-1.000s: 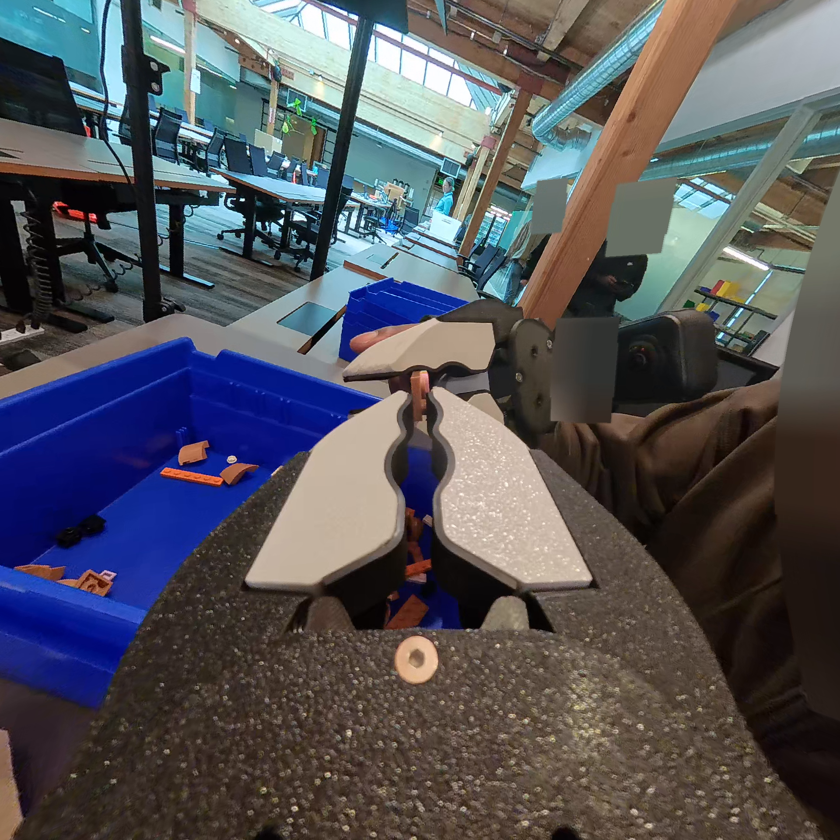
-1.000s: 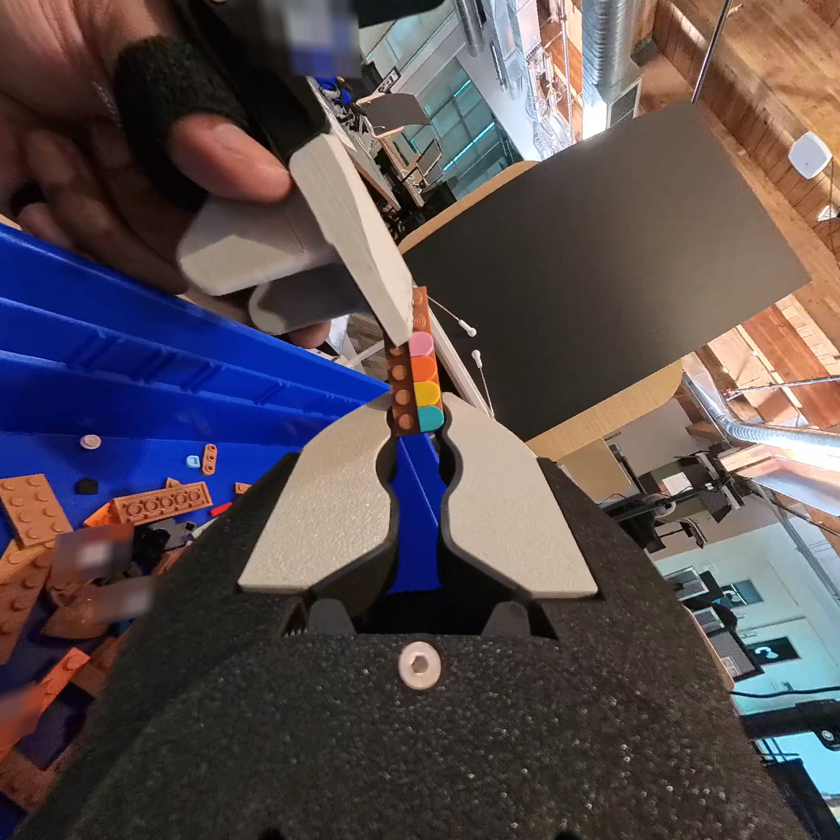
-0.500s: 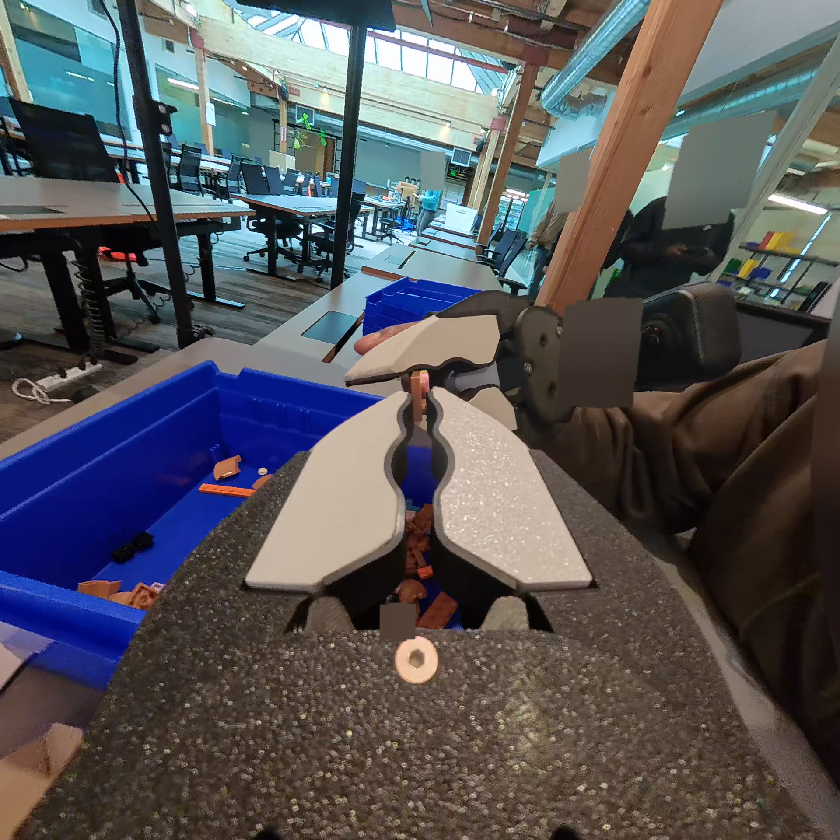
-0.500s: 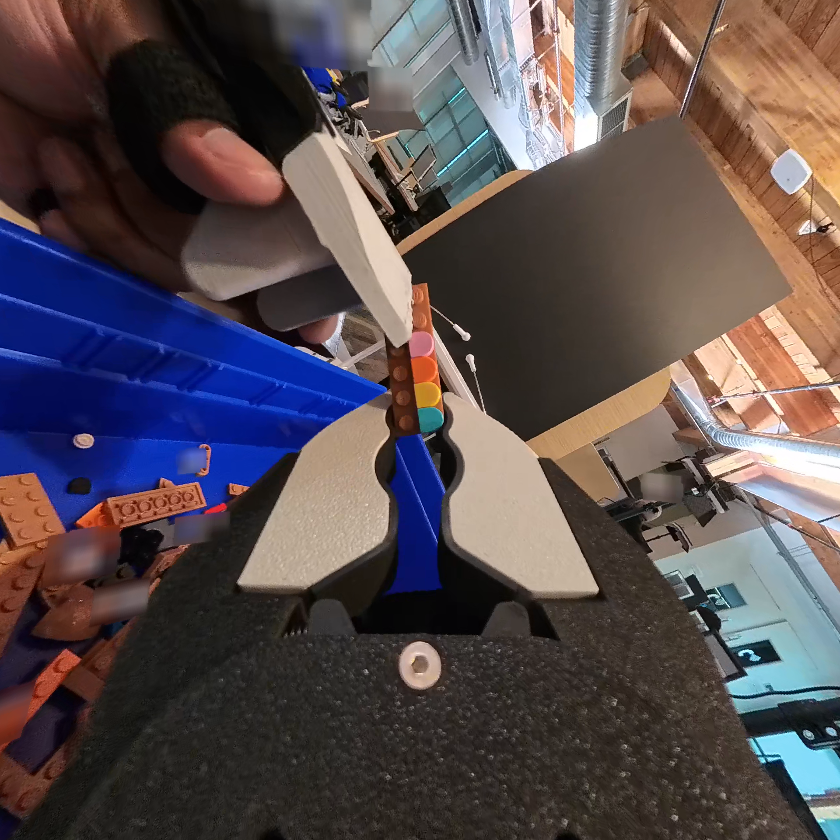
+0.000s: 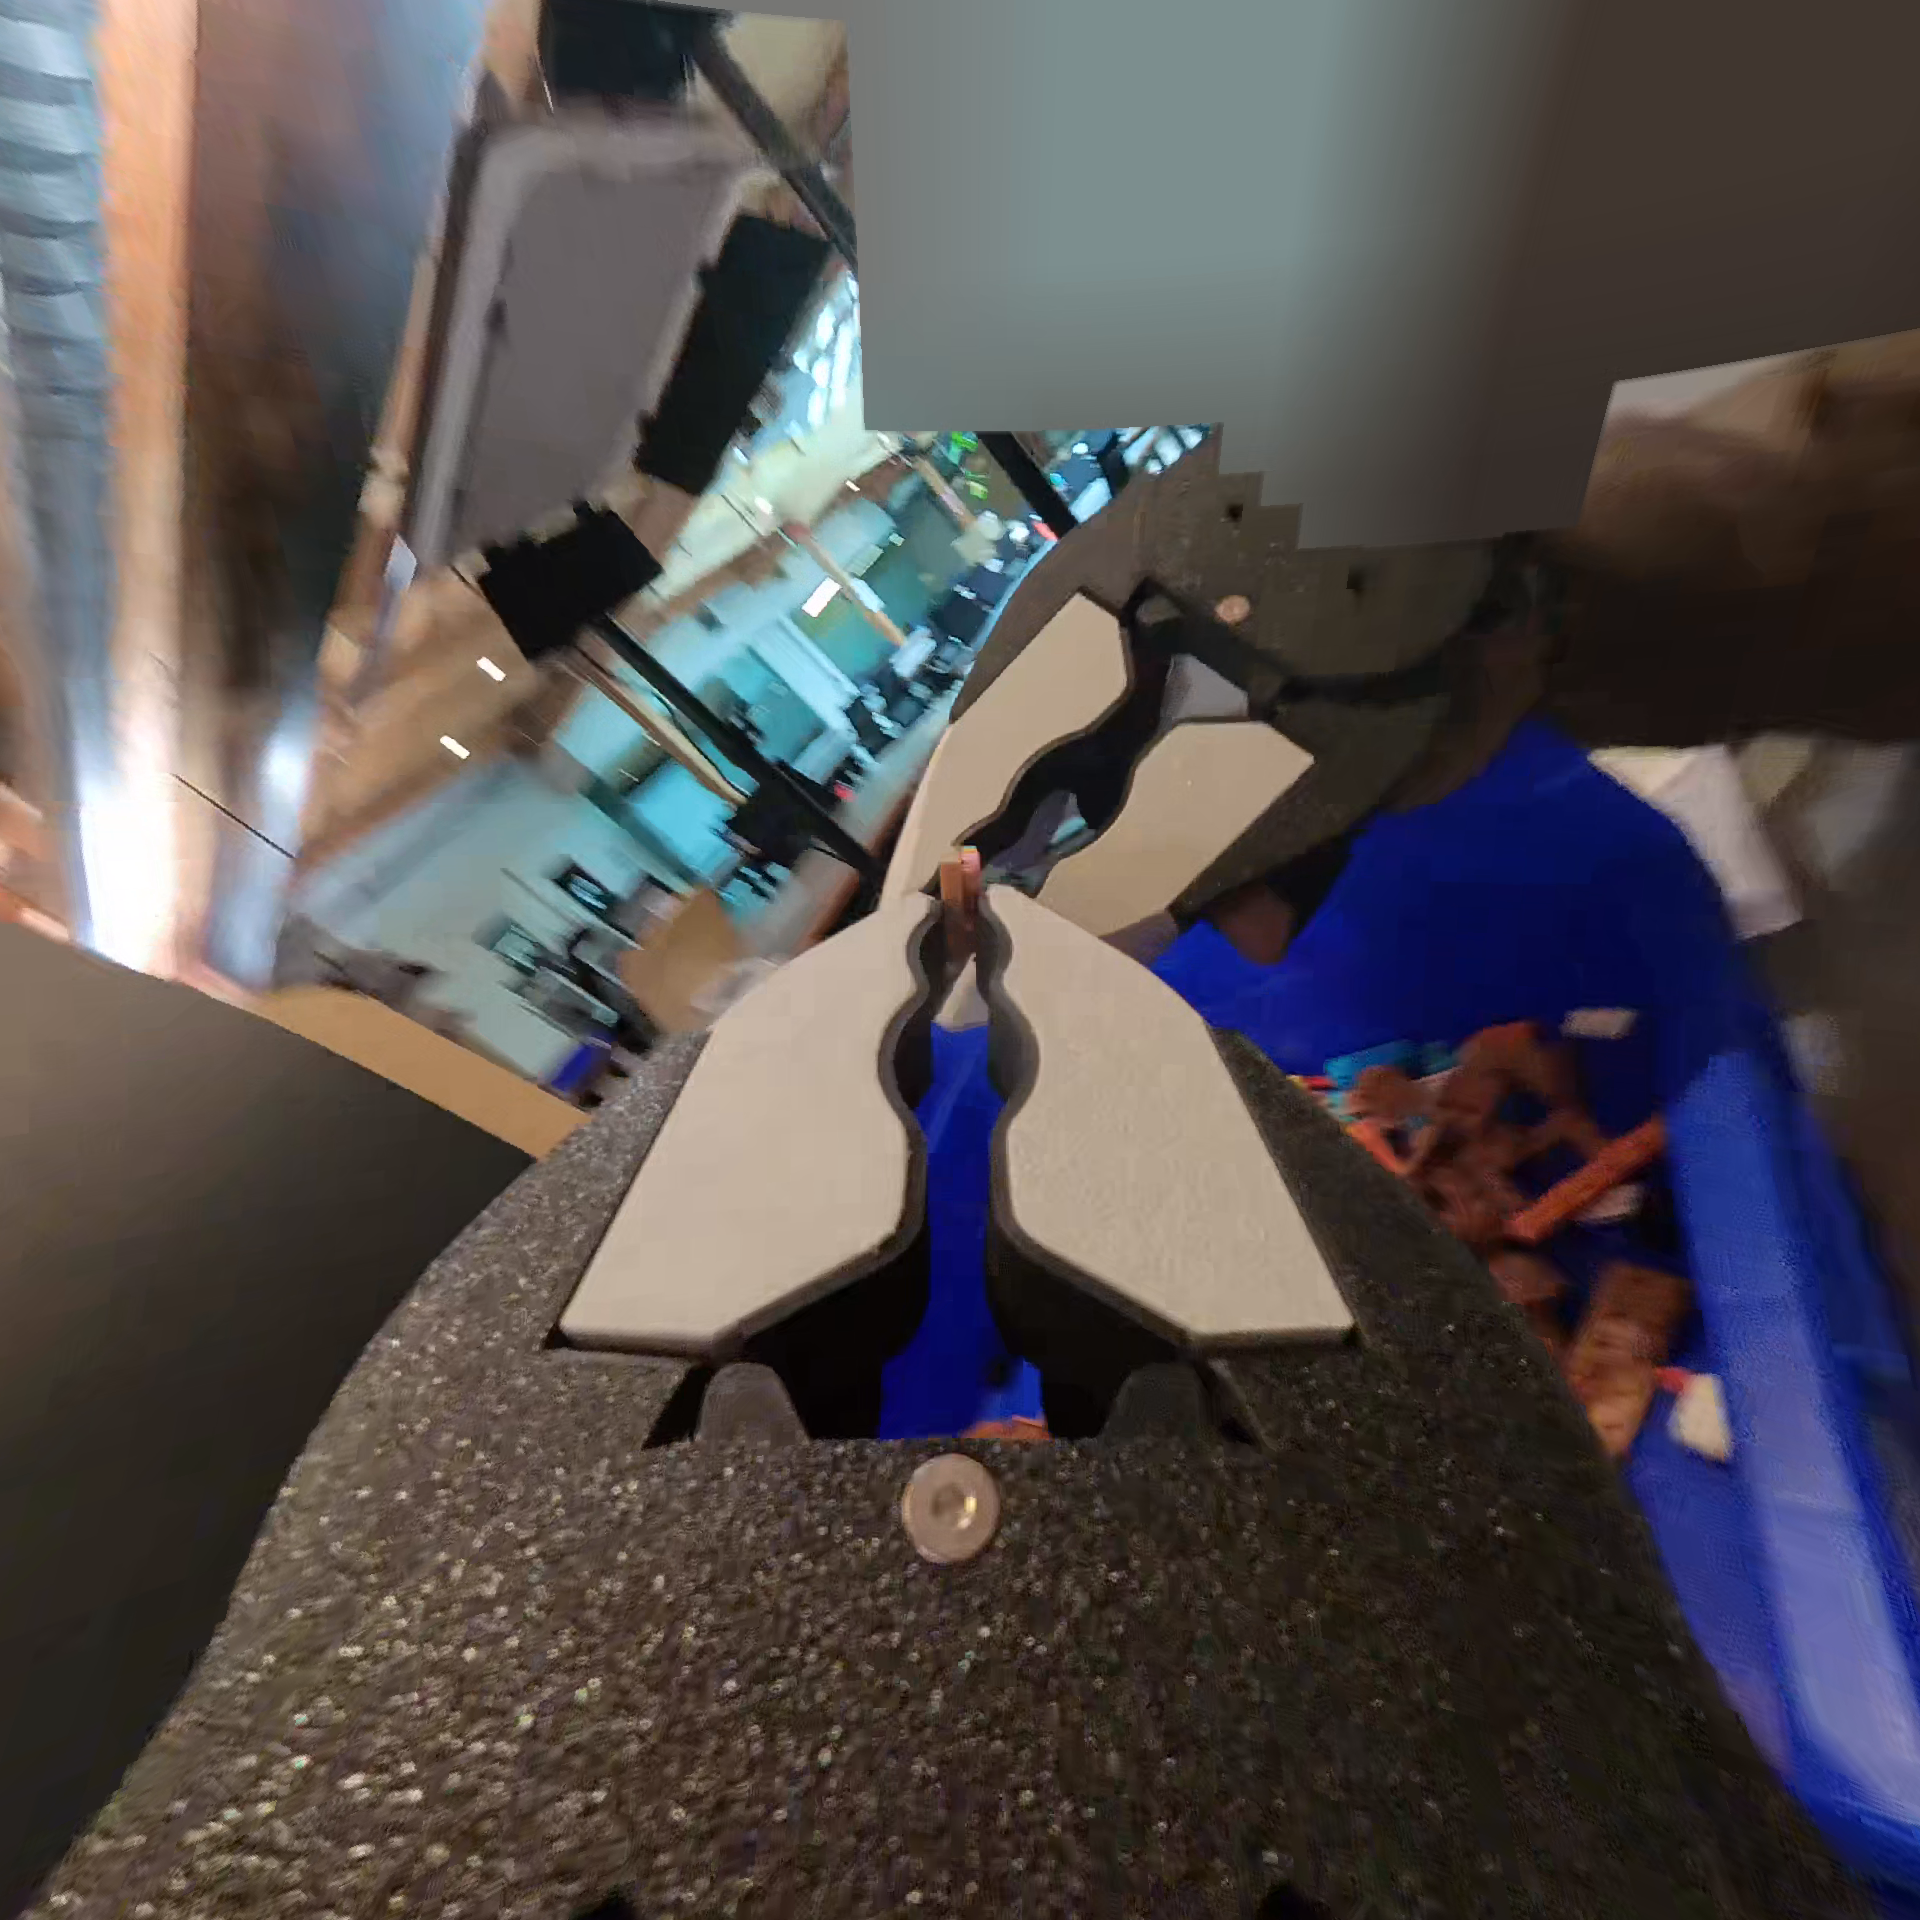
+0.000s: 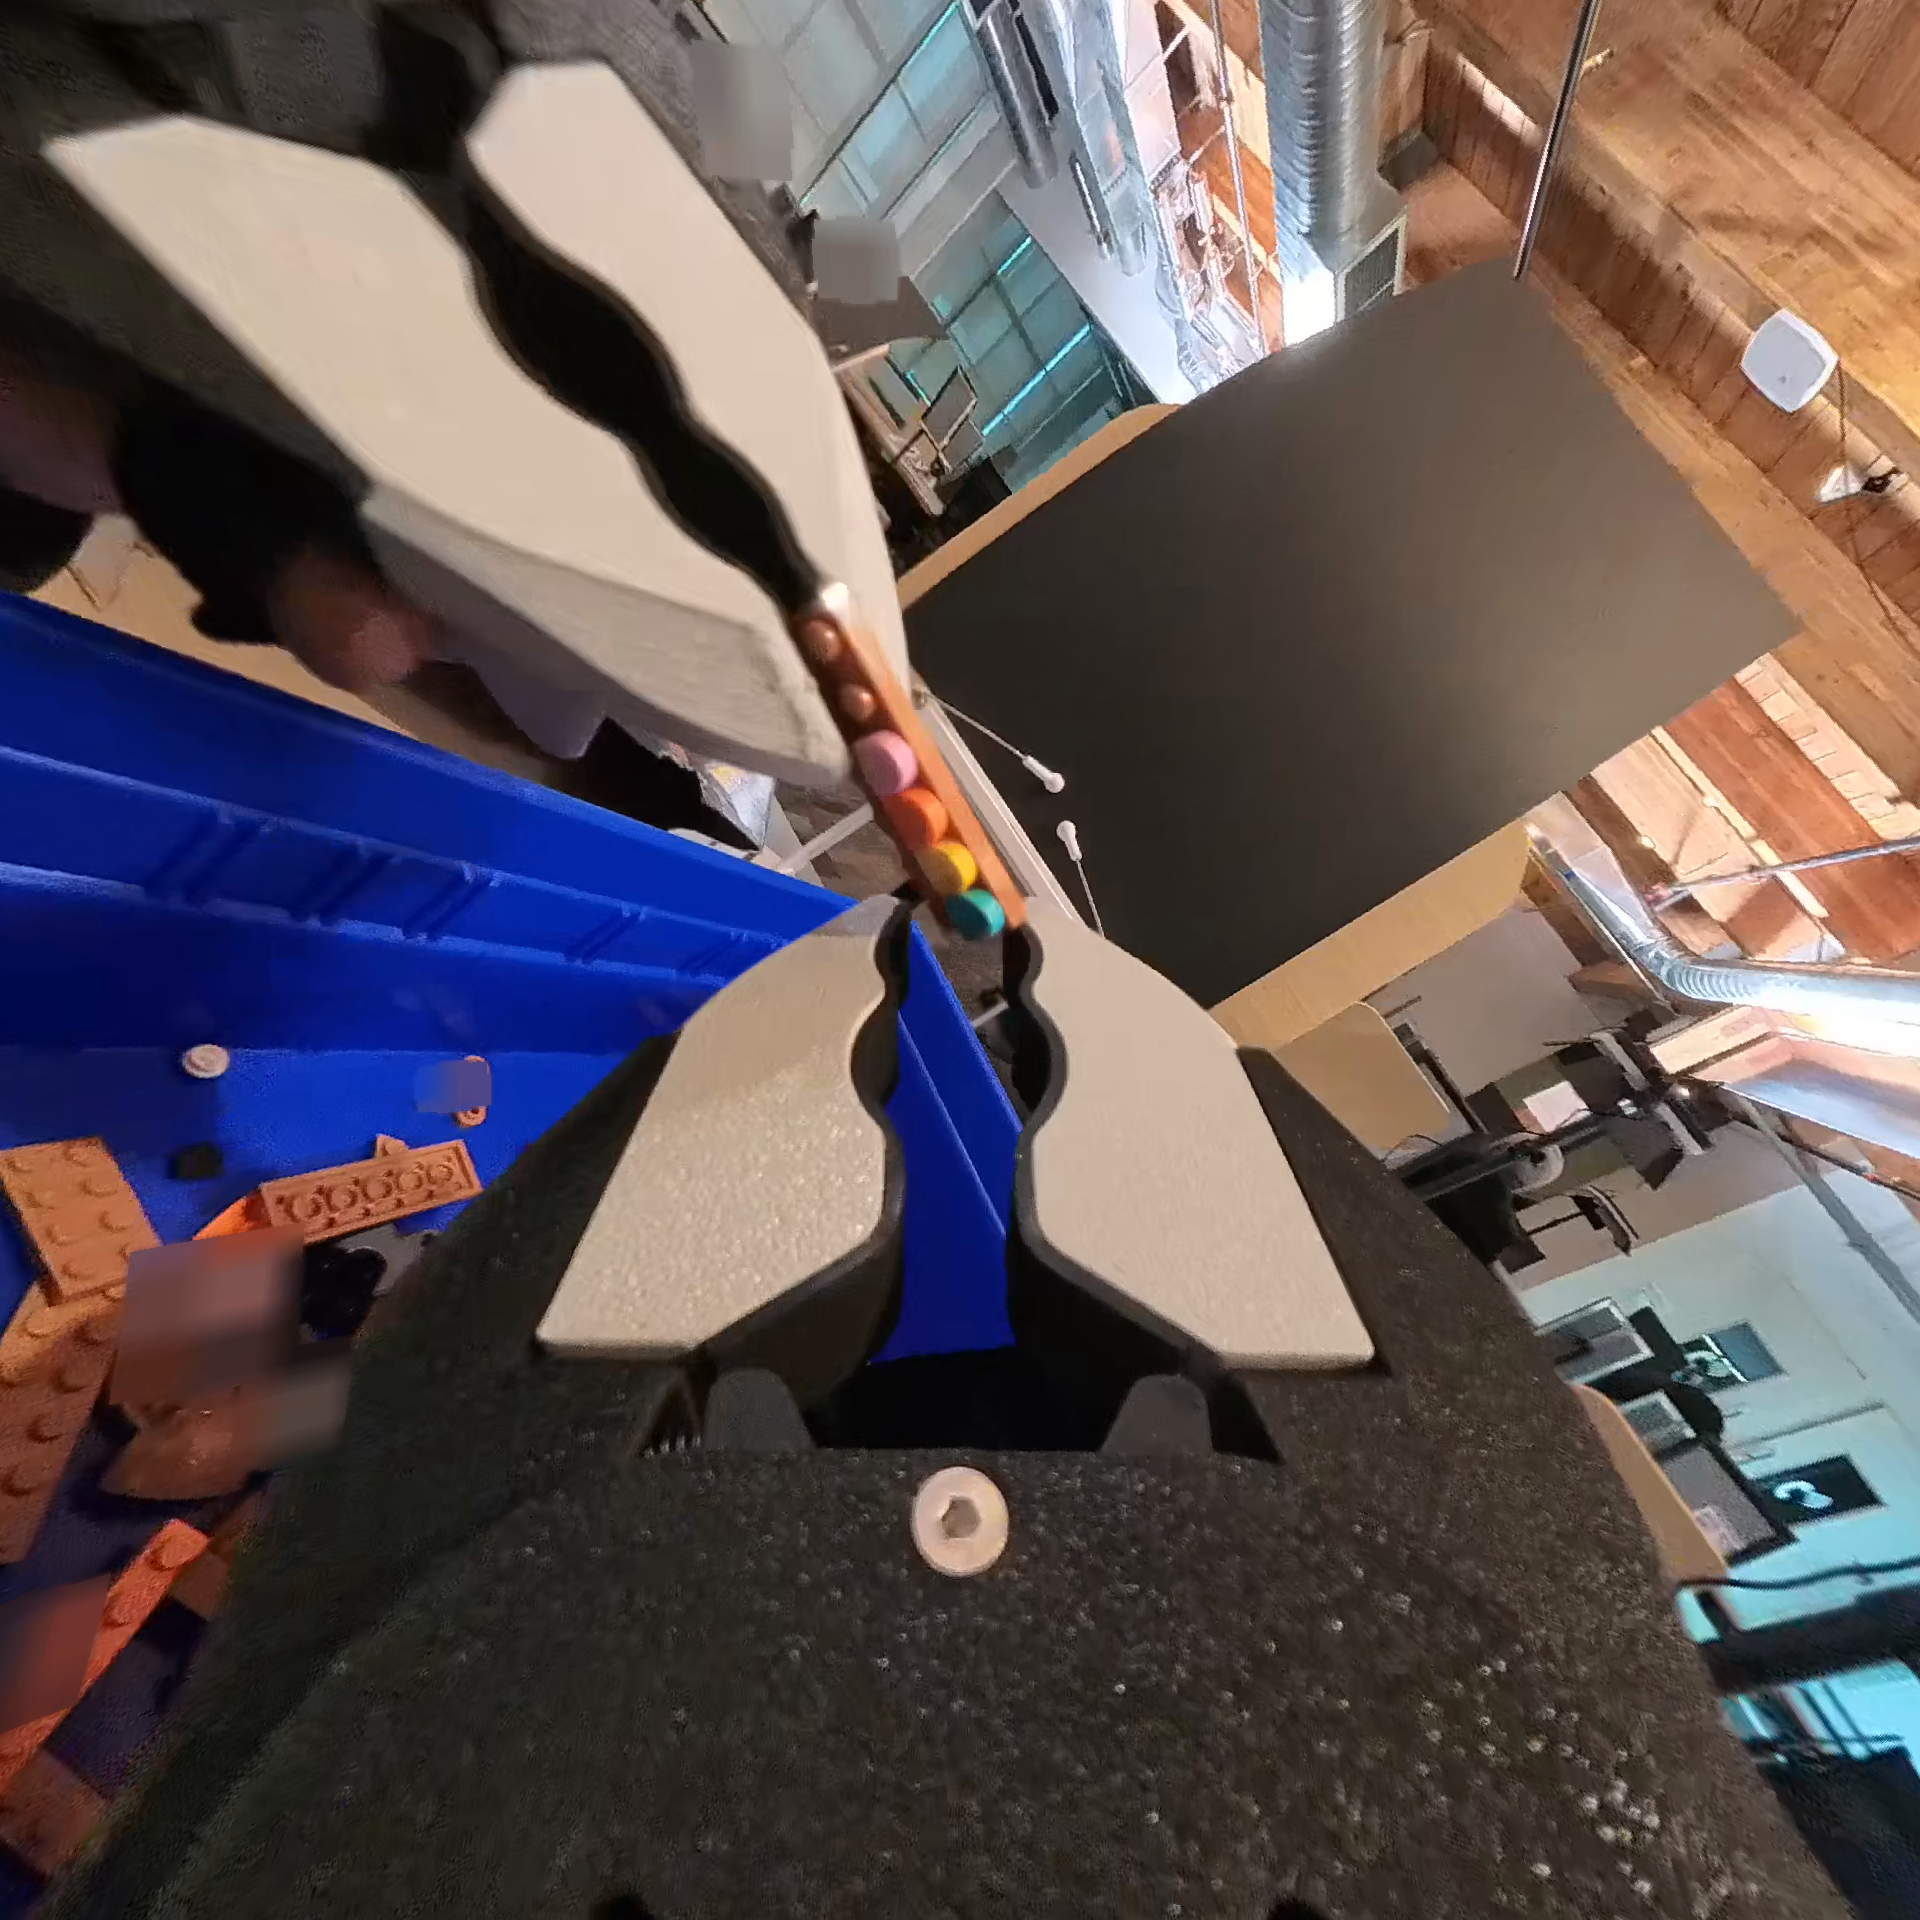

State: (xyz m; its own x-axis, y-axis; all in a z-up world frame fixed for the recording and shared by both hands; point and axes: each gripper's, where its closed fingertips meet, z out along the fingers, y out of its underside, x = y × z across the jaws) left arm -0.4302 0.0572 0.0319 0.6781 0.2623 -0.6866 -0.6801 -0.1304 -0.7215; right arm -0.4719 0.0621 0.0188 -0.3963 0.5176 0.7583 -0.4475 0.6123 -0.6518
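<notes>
While the left claw [image 5: 958, 906] grips the studded strip [image 6: 902, 781], the right claw [image 6: 961, 930] gapes over seemingly brick-filled blue bin [image 6: 436, 935].

Blue bin [image 6: 436, 914] with loose brown and orange bricks [image 6: 364, 1195], beside a black panel [image 6: 1351, 623].

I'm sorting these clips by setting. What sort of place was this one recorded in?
Most likely an open-plan office or workshop in a converted industrial loft. The right wrist view shows a wooden plank ceiling, an exposed metal duct and glass-walled rooms; nearby stands a blue bin of toy bricks.
</notes>
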